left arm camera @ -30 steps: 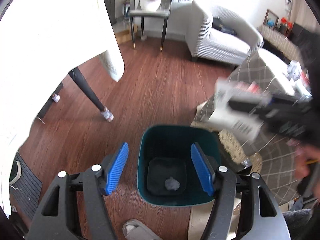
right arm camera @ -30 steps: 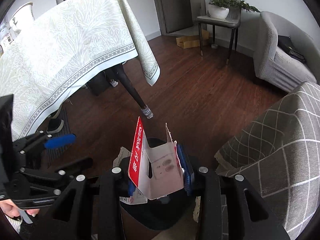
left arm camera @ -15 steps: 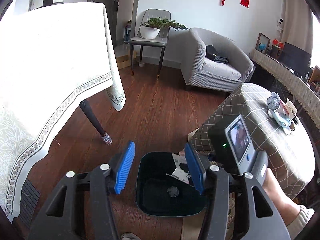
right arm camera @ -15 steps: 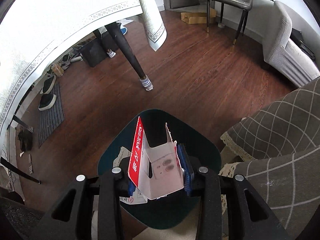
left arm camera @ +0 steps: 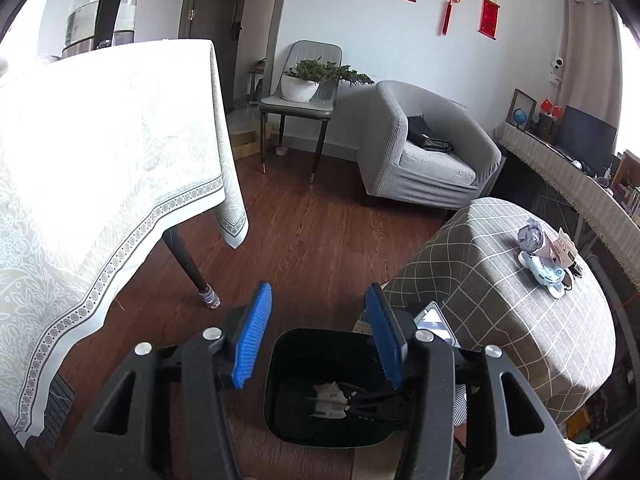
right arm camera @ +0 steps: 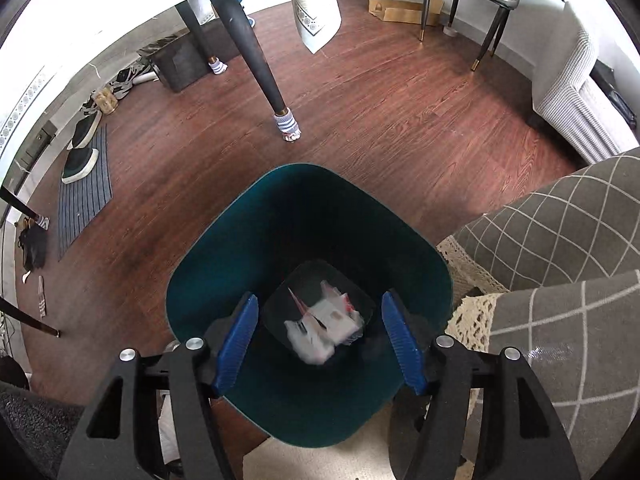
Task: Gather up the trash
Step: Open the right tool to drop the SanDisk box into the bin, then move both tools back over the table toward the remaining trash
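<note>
A: Right wrist view first: what sits nearest the tongs?

B: The right gripper (right arm camera: 318, 344) hangs over the teal bin (right arm camera: 240, 240), pointing steeply down into it. Its jaws have just been opening and stand wide with nothing between the pads. Directly below the gap, on the bin's dark floor, lies the torn red-and-white carton (right arm camera: 326, 326), blurred, with other scraps of paper I cannot separate.

A: And the left one?

B: The left gripper (left arm camera: 318, 336) is held higher, its blue pads framing the same bin (left arm camera: 288, 360) from above. Its jaws have just been closing, yet they stay apart and grip nothing. White paper (left arm camera: 328, 400) shows in the bin below the gap, and the dark body of the other tool reaches in from beside the right pad.

A: Beyond the bin?

B: Past the right gripper's tips a dark table leg (right arm camera: 256, 52) with a striped sock stands on the wooden floor (right arm camera: 400, 120). Right of the left gripper a checked cloth covers a round table (left arm camera: 500, 300), where a crumpled paper ball (left arm camera: 530, 236) and a small carton (left arm camera: 560, 246) lie close together. Farther ahead stands a grey armchair (left arm camera: 424, 152).
</note>
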Tool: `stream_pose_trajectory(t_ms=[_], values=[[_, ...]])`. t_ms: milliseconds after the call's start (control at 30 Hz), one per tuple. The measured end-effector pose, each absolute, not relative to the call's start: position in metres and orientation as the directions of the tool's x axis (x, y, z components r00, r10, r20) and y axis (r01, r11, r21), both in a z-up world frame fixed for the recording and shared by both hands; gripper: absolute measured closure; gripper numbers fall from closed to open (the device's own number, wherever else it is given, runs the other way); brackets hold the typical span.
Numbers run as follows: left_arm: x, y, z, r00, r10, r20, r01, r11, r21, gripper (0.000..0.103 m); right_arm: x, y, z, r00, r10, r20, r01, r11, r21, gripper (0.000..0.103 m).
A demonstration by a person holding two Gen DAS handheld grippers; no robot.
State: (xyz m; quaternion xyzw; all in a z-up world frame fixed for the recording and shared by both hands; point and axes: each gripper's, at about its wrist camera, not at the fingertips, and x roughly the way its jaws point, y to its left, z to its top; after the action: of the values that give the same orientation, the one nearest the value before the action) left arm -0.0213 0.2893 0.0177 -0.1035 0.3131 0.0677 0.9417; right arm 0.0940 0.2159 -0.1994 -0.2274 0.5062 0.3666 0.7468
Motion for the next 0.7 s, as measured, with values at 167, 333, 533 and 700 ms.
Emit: stream_pose_trajectory(t_ms=[167,333,533,700], values=[[-0.018,0.284,0.027,0.808,0.081,-0.584,-0.198,0.970,-0.140,0.051,0.088,0.205,-0.177,0.226,0.376,-0.898,-0.794,0.605,0.054,0.037],[-0.017,0.275,0.039,0.824,0.100,-0.558,-0.201,0.972,-0.123,0.051,0.080,0.191,-0.135,0.254,0.465,-0.848,-0.813,0.578,0.074,0.037],[-0.011,0.261,0.054,0.844,0.120,-0.523,-0.212,0.970,-0.119,0.052,0.078,0.155,-0.074,0.334,0.558,-0.760,-0.804,0.590,0.079,0.037],[-0.002,0.247,0.064,0.860,0.111,-0.498,-0.205,0.969,-0.138,0.052,0.080,0.105,-0.031,0.419,0.598,-0.684,-0.775,0.627,0.074,0.037]])
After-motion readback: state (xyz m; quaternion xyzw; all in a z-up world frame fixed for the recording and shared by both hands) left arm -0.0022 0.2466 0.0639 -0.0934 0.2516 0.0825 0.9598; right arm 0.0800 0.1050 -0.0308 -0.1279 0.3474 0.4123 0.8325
